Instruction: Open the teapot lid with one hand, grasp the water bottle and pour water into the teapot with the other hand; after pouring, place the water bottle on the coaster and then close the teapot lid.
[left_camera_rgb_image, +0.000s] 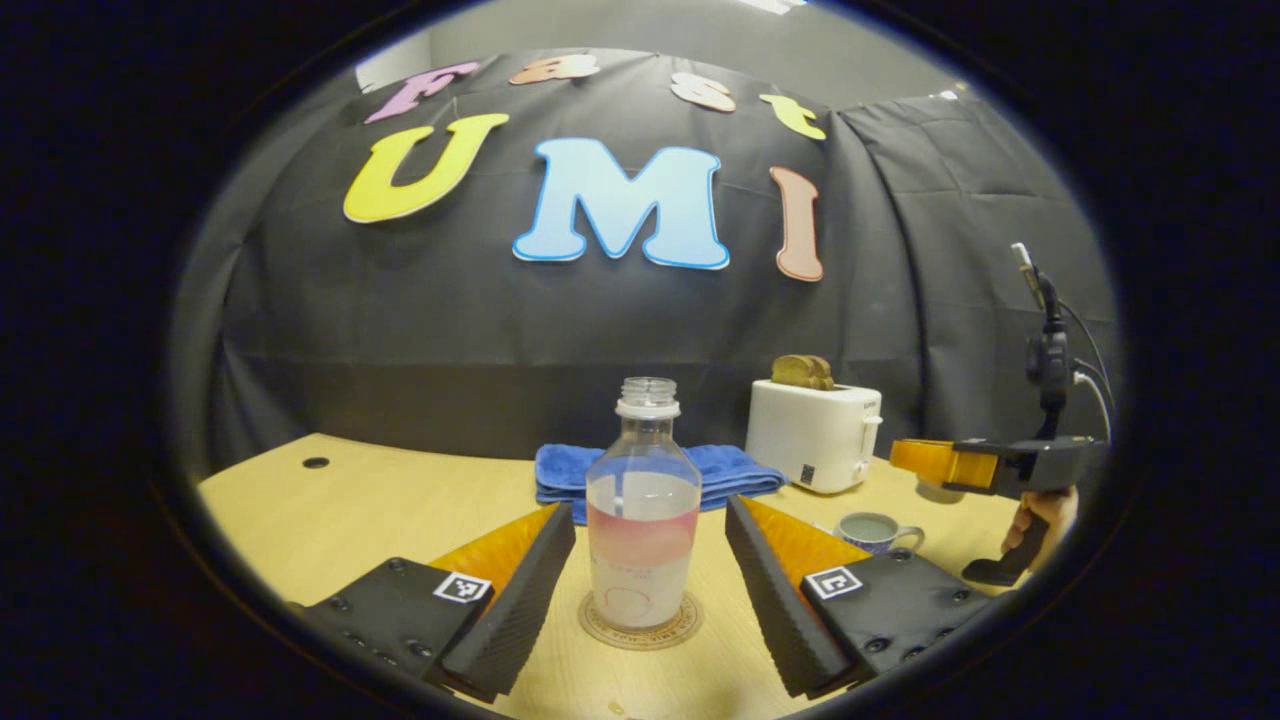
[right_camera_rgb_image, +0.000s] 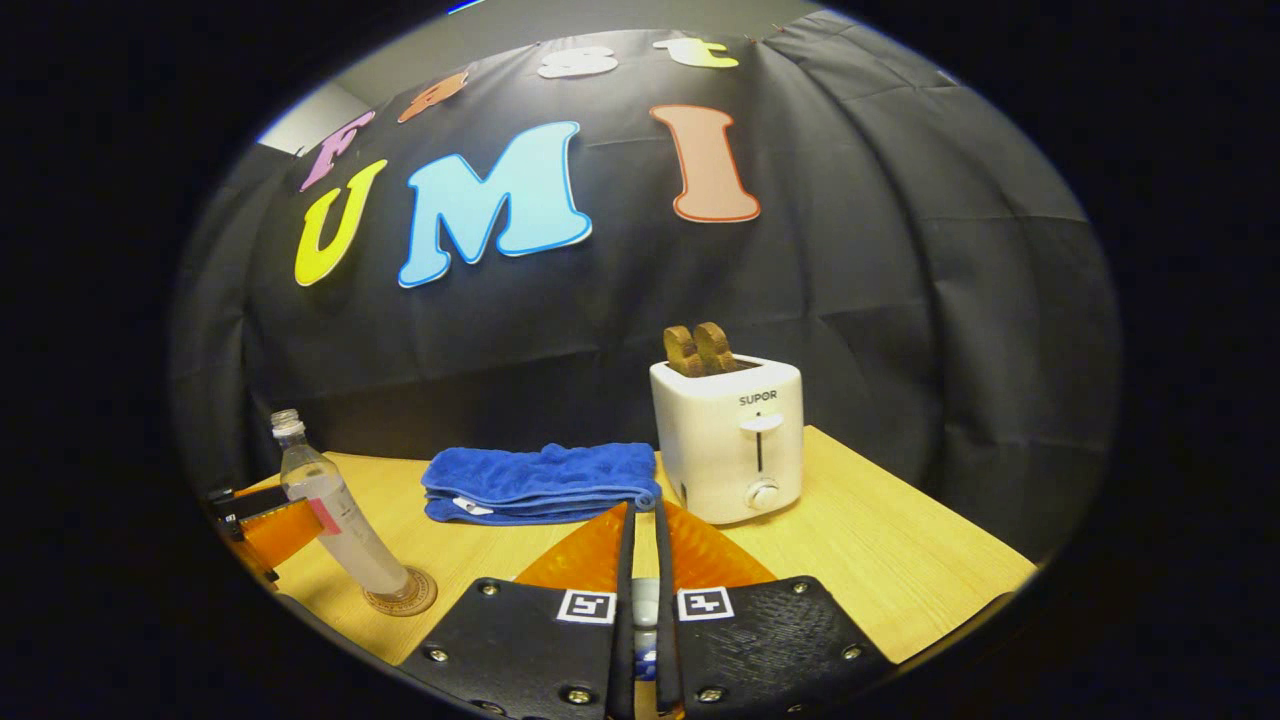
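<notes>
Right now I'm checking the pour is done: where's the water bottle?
The water bottle stands on the coaster, between the open left hand-held gripper fingers, before the blue towel.

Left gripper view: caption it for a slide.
Open left gripper flanks the uncapped water bottle standing on its coaster.

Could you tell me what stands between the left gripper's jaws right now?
The water bottle, upright on the coaster, stands between the open jaws, in the left gripper view.

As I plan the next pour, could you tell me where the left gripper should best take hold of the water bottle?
Probably the straight body of the water bottle, below its shoulder, approached level from the front. It stands upright on the coaster, and the left gripper already has one open finger on each side.
</notes>
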